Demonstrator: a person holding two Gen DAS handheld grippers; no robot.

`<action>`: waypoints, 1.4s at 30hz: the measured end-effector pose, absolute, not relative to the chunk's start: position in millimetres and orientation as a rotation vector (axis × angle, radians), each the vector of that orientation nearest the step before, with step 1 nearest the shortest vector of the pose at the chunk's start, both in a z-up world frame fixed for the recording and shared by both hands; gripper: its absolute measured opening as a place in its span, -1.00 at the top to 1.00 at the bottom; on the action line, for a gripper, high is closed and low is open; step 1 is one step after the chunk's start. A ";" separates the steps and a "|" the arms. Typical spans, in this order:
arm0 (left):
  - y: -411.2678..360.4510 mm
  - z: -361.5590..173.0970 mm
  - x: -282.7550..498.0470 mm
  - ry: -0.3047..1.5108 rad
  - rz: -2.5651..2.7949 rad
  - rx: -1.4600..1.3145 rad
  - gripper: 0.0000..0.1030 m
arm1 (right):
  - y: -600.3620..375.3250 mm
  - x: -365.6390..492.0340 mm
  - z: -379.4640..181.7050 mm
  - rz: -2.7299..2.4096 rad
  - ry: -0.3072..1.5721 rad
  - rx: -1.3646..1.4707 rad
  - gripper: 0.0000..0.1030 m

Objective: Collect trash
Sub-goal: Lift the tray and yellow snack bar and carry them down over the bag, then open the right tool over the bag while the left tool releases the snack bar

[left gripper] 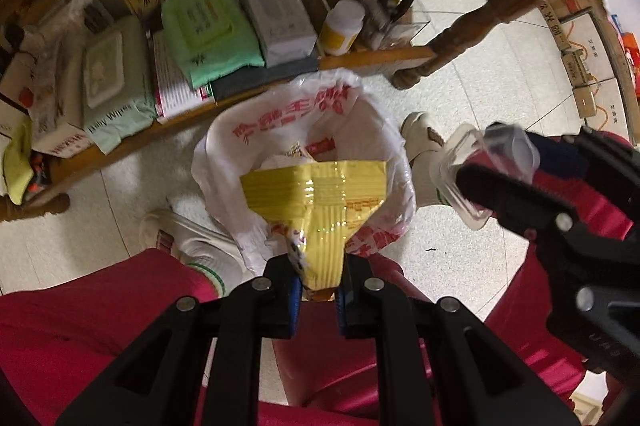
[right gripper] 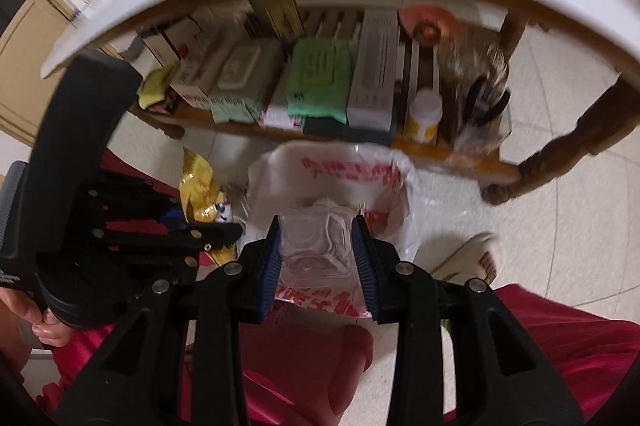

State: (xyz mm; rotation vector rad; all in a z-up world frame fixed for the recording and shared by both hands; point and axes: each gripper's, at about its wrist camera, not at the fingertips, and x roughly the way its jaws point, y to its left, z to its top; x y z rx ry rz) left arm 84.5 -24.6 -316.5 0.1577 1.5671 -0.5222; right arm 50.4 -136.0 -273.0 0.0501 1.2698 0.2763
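Note:
My left gripper (left gripper: 318, 264) is shut on the lower end of a crumpled yellow snack wrapper (left gripper: 316, 202). The wrapper hangs over the open mouth of a white plastic bag with red print (left gripper: 280, 130) that stands on the floor. My right gripper (right gripper: 316, 226) is shut on a clear plastic container (right gripper: 316, 246), also above the bag (right gripper: 348, 170). In the left wrist view the right gripper (left gripper: 496, 162) holds the container (left gripper: 468, 154) to the right of the bag. In the right wrist view the left gripper (right gripper: 224, 222) holds the wrapper (right gripper: 200, 182) at the left.
A low wooden shelf (left gripper: 372, 56) behind the bag carries wipes packs, boxes and a white-and-yellow bottle (left gripper: 342, 26). A carved table leg (left gripper: 460, 38) stands at the right. A person's red trousers (left gripper: 80, 306), pale slippers (left gripper: 420, 130) and a red stool (left gripper: 332, 366) surround the bag.

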 end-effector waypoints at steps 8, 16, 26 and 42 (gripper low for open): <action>-28.4 -353.9 99.6 1.636 -0.507 0.135 0.74 | -138.7 70.1 -325.1 0.246 1.368 0.068 0.34; -27.2 -385.8 107.8 1.702 -0.489 0.118 0.74 | -141.7 84.8 -361.0 0.241 1.443 0.087 0.33; -25.9 -416.5 114.7 1.777 -0.463 0.120 0.74 | -142.9 92.1 -388.5 0.248 1.509 0.100 0.33; -17.9 -421.5 119.9 1.775 -0.350 0.147 -0.09 | -149.7 93.2 -399.9 0.182 1.533 0.098 -0.37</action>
